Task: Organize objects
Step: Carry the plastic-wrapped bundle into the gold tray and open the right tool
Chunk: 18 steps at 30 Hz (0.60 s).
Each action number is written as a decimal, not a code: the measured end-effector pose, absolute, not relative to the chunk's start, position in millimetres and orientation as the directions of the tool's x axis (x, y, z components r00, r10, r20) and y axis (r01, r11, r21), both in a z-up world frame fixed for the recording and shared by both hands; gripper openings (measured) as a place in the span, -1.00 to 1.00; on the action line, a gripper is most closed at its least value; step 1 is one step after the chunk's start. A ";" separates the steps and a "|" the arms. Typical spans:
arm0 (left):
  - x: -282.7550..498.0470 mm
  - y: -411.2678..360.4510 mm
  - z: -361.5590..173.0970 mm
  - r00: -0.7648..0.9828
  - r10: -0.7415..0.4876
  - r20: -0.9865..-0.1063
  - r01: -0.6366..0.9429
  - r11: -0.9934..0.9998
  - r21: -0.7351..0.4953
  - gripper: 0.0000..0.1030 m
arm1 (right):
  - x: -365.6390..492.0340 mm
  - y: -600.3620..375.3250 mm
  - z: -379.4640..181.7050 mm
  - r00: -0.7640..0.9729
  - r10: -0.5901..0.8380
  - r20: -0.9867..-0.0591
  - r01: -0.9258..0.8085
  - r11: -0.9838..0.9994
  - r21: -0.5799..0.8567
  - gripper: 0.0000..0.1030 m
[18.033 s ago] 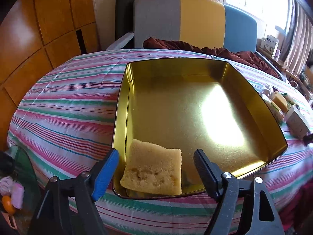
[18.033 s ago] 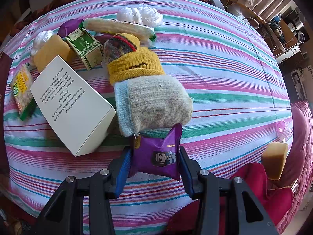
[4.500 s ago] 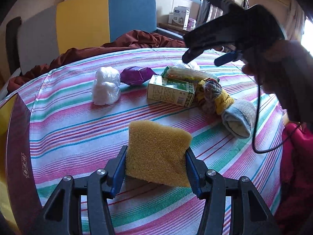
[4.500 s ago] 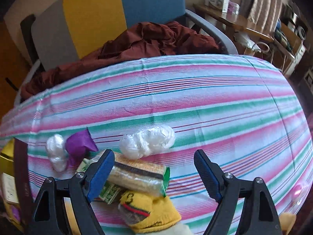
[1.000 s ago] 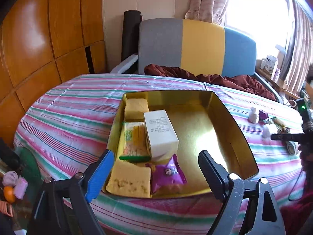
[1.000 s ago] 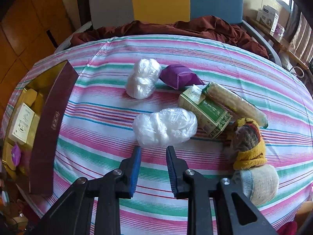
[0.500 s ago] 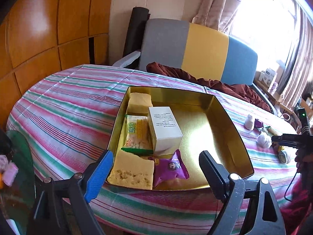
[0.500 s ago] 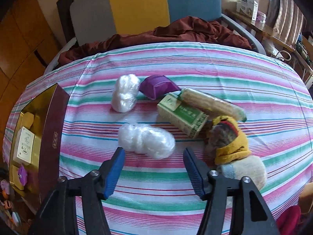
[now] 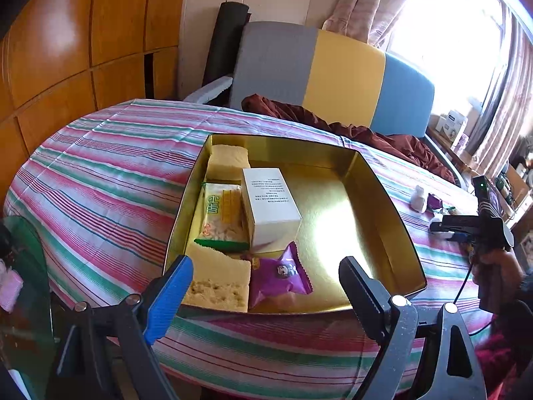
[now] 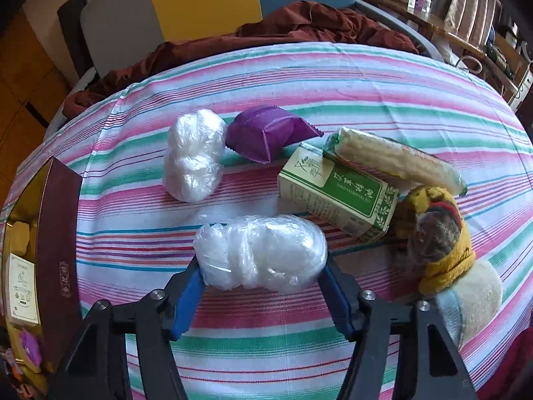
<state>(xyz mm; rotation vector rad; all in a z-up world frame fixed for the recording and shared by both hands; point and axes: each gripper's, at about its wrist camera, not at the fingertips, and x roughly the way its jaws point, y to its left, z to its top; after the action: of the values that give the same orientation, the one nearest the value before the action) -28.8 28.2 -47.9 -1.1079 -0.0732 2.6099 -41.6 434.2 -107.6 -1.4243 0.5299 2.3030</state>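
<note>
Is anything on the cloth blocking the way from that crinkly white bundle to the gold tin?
Nothing visible: only bare striped cloth lies between the white plastic bundle, flanked by the right gripper, and the gold tin.

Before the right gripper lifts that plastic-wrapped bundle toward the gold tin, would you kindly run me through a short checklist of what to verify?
1. Right gripper around the near plastic-wrapped bundle: ok, its jaws have just been closing and both pads touch the wrap.
2. Firm grip: cannot tell; the wrap is soft and the bundle rests on the tablecloth.
3. Neighbours clear: ok, the green box and the second bundle lie apart.
4. Free space in the gold tin: ok, its right half is bare.
5. Left gripper out of the way: not ok, it hangs open, empty, at the tin's near edge.
</note>
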 end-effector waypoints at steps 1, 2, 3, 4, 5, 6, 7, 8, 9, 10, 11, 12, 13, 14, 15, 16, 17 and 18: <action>-29.4 27.8 -49.3 -0.653 0.298 -0.697 -0.258 -0.952 -0.166 0.74 | -41.7 430.5 -104.3 -0.421 0.121 -0.899 -0.490 -0.864 0.113 0.18; -30.0 27.2 -50.4 -0.650 0.298 -0.699 -0.257 -0.952 -0.167 0.74 | -41.5 425.7 -98.8 -0.432 0.132 -0.892 -0.472 -0.876 0.099 0.18; -30.5 26.6 -51.3 -0.649 0.298 -0.700 -0.256 -0.952 -0.169 0.74 | -41.5 420.2 -92.6 -0.445 0.142 -0.884 -0.452 -0.888 0.085 0.18; -31.1 25.4 -51.9 -0.647 0.300 -0.701 -0.254 -0.952 -0.172 0.74 | -42.2 413.8 -85.4 -0.460 0.140 -0.877 -0.427 -0.901 0.080 0.18; -31.7 24.0 -52.5 -0.645 0.301 -0.702 -0.253 -0.951 -0.176 0.74 | -43.9 407.5 -78.1 -0.475 0.129 -0.870 -0.402 -0.912 0.085 0.18; -32.2 23.0 -53.1 -0.644 0.301 -0.704 -0.250 -0.952 -0.178 0.74 | -46.8 400.4 -70.1 -0.492 0.116 -0.863 -0.376 -0.922 0.091 0.19; -32.5 21.7 -53.7 -0.642 0.300 -0.705 -0.247 -0.952 -0.179 0.74 | -50.5 392.7 -61.9 -0.506 0.102 -0.856 -0.352 -0.931 0.097 0.19; -32.7 20.1 -54.2 -0.642 0.298 -0.706 -0.245 -0.953 -0.180 0.74 | -55.9 383.8 -54.2 -0.521 0.081 -0.849 -0.322 -0.941 0.108 0.19; -32.5 18.0 -54.8 -0.642 0.297 -0.707 -0.241 -0.953 -0.182 0.74 | -63.3 374.4 -48.8 -0.534 0.059 -0.844 -0.294 -0.948 0.119 0.19; -32.2 15.9 -55.1 -0.642 0.295 -0.708 -0.237 -0.954 -0.183 0.74 | -71.3 363.2 -42.4 -0.546 0.039 -0.837 -0.264 -0.956 0.128 0.19; -32.7 13.5 -55.4 -0.642 0.295 -0.708 -0.234 -0.954 -0.186 0.74 | -79.3 351.4 -36.8 -0.555 0.016 -0.832 -0.234 -0.963 0.137 0.19; -32.8 10.9 -55.6 -0.642 0.294 -0.708 -0.230 -0.955 -0.188 0.74 | -87.2 340.6 -32.8 -0.560 -0.009 -0.828 -0.204 -0.968 0.148 0.19; -33.0 8.3 -55.9 -0.642 0.293 -0.708 -0.226 -0.955 -0.190 0.74 | -95.5 328.1 -29.7 -0.563 -0.035 -0.826 -0.176 -0.971 0.160 0.19; -33.2 5.9 -56.4 -0.643 0.291 -0.709 -0.224 -0.956 -0.189 0.74 | -105.3 315.6 -27.9 -0.562 -0.061 -0.825 -0.148 -0.974 0.173 0.19; -34.1 3.6 -56.9 -0.643 0.287 -0.710 -0.221 -0.957 -0.188 0.74 | -115.5 303.7 -28.0 -0.558 -0.087 -0.825 -0.124 -0.974 0.187 0.19; -34.7 1.4 -57.6 -0.644 0.285 -0.710 -0.217 -0.958 -0.187 0.74 | -125.7 289.8 -29.0 -0.551 -0.116 -0.827 -0.100 -0.974 0.203 0.19; -35.7 -0.9 -58.4 -0.644 0.284 -0.711 -0.214 -0.958 -0.189 0.74 | -135.2 276.9 -30.5 -0.541 -0.139 -0.829 -0.080 -0.973 0.216 0.19; -36.1 -2.8 -59.0 -0.643 0.284 -0.711 -0.211 -0.959 -0.191 0.74 | -145.6 263.2 -33.4 -0.531 -0.161 -0.832 -0.060 -0.972 0.227 0.19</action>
<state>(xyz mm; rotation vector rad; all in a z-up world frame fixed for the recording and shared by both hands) -36.1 -2.8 -59.0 -1.1573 -0.1312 2.6203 -145.6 263.2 -33.4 -1.5480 0.3670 2.7762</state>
